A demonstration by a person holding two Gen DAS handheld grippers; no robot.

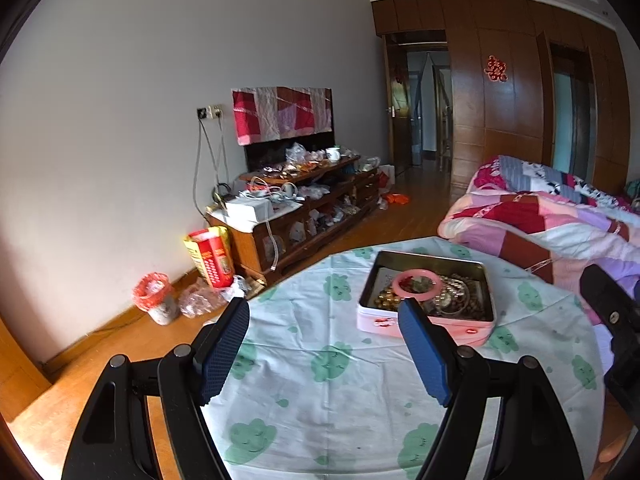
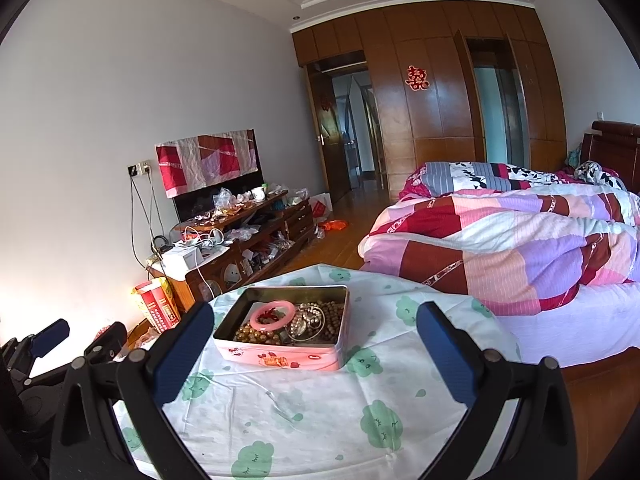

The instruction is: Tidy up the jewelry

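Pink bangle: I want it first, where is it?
In both views, the pink bangle lies atop beads inside the open pink tin on the clothed table.

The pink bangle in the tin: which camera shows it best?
The right wrist view: the pink bangle lies unobstructed atop the beads in the tin. In the left wrist view a finger of the left gripper hides the bangle's near edge.

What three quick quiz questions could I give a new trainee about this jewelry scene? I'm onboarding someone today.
1. True or false: the pink tin has its lid on.
2. What lies on top of the beads: A) pink bangle, B) watch, C) comb?
3. Fill in: both the left tongs and right tongs are ____ and hold nothing.

Key: 1 false; 2 A; 3 open.
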